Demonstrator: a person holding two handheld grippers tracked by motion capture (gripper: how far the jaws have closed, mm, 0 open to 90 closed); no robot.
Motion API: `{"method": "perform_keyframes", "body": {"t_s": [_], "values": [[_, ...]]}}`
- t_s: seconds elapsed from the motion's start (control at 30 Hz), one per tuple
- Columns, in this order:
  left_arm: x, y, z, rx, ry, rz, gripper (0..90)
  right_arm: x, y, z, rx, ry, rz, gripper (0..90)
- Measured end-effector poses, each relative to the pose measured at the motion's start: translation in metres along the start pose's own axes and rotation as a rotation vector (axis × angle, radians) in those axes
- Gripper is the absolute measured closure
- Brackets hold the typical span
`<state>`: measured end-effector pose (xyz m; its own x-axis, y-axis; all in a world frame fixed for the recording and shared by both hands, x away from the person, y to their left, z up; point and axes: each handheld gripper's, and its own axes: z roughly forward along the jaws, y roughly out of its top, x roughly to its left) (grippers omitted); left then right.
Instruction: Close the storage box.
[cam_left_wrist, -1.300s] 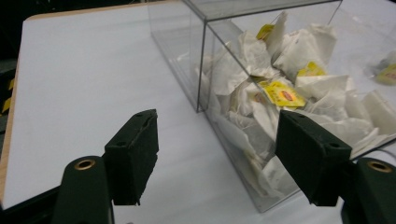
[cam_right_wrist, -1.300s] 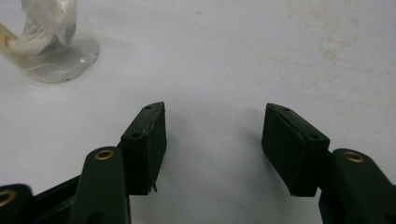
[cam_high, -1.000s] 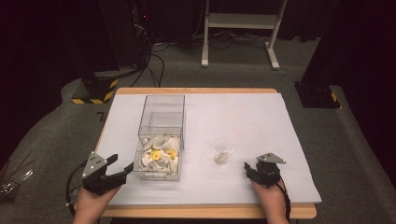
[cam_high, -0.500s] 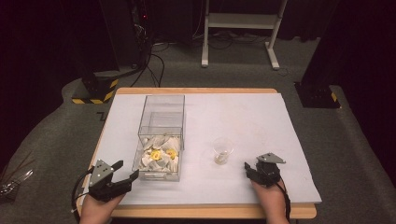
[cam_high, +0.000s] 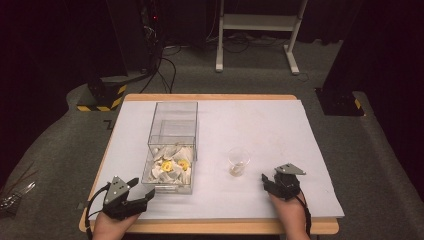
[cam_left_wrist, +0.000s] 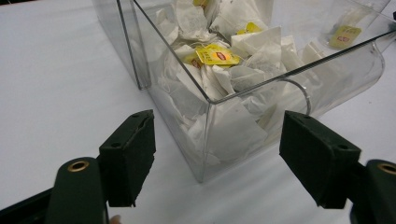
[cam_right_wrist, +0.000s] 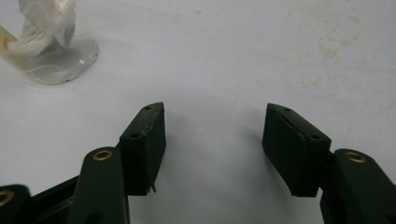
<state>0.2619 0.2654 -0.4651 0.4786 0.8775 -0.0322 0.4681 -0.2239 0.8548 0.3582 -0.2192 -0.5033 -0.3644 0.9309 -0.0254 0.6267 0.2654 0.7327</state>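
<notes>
the clear box of tea bags stands at the near left of the table, its near corner just ahead of the left gripper; those jaws have just been widening, released, nothing between them; best to go over the rim and pinch one tag; the right gripper rests released beside the cup; keep it there.

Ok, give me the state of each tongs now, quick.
Left tongs: open, empty, at the clear box of tea bags.
Right tongs: open, empty, over the table.
</notes>
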Motion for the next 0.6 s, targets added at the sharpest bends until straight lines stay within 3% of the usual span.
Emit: {"method": "perform_keyframes", "body": {"t_s": [0.23,0.6], "values": [[-0.0047,-0.0009,0.0030,-0.034,0.017,0.010,35.2,0.0001,0.0001,0.0001,0.000,0.000,0.000,39.6],[-0.0042,-0.0008,0.0072,-0.033,0.021,0.001,34.3,0.0006,0.0000,0.0000,0.000,-0.002,-0.002,39.6]]}}
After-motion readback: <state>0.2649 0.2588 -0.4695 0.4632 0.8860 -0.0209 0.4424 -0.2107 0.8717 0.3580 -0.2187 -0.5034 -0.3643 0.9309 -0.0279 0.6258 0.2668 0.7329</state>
